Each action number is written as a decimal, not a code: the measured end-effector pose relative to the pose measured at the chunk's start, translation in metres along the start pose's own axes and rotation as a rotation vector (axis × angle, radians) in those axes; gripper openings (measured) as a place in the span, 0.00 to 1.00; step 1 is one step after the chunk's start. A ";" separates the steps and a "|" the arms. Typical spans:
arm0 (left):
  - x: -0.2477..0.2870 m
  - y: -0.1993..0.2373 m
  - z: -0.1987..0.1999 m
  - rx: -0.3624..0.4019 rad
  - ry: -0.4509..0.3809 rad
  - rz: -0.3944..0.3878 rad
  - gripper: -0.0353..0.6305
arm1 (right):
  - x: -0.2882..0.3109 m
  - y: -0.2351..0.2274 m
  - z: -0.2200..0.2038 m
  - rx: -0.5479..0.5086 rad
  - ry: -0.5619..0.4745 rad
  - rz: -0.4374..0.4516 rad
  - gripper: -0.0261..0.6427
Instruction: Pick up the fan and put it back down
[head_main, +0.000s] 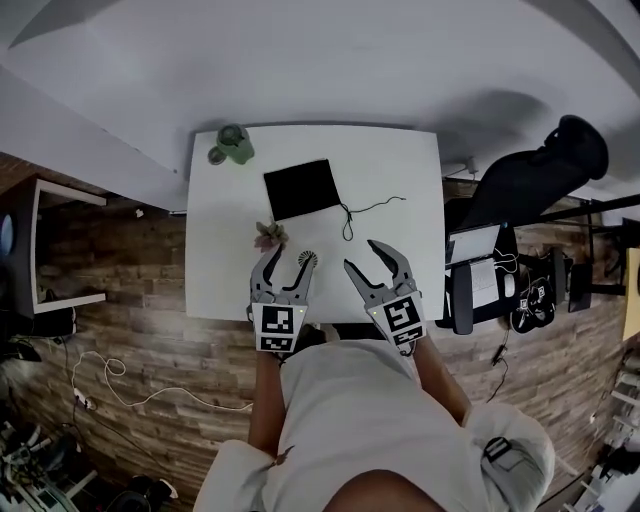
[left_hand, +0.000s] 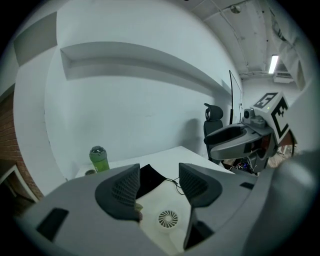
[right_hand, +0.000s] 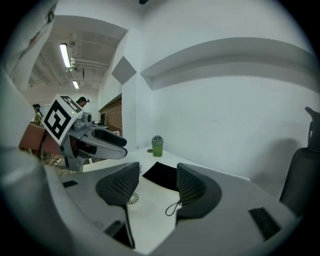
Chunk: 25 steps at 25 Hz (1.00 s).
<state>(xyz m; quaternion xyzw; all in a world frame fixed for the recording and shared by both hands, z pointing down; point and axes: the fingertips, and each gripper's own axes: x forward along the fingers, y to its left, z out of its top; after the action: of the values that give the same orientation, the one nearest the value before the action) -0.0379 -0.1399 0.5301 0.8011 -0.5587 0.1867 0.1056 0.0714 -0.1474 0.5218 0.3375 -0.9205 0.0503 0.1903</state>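
Nearest the person, the left gripper (head_main: 285, 268) and the right gripper (head_main: 360, 253) hang over the near edge of the table. Each has its tongs moderately parted and grips nothing. The small round white plastic fan (head_main: 307, 259) lies flat on the table just past the left tongs, at about one o'clock from them. In the left gripper view it shows low in the gap between the pads, untouched. The likely trouble is a poor bite. The fan is low and round on a smooth top, so a pad arriving off-centre could push it away rather than close on it, and a gap too narrow would land on its rim. A small pinkish-green clump (head_main: 268, 235), too blurred to identify, sits at eleven o'clock from the fan and could be caught by the outer jaw. Farther off at twelve lies a flat black fabric pouch (head_main: 300, 188) with its thin black cord (head_main: 350, 215) trailing at one o'clock, and a green plastic bottle (head_main: 233, 143) stands at the far left corner. The plain white rectangular table (head_main: 400, 170) stands against a white wall (head_main: 320, 60) on wood-patterned flooring (head_main: 130, 330), with a black office chair (head_main: 530, 185) at three o'clock.
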 end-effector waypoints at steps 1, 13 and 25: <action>0.004 -0.001 -0.004 -0.005 0.016 0.003 0.41 | 0.002 -0.001 -0.005 0.004 0.008 0.015 0.39; 0.034 -0.016 -0.064 -0.062 0.192 0.006 0.47 | 0.026 -0.004 -0.049 0.012 0.097 0.151 0.39; 0.056 -0.026 -0.125 -0.079 0.339 -0.048 0.53 | 0.042 0.012 -0.094 0.037 0.195 0.186 0.39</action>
<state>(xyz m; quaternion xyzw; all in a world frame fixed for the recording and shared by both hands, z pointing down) -0.0187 -0.1314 0.6675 0.7664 -0.5206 0.2944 0.2342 0.0636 -0.1425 0.6252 0.2478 -0.9238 0.1171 0.2674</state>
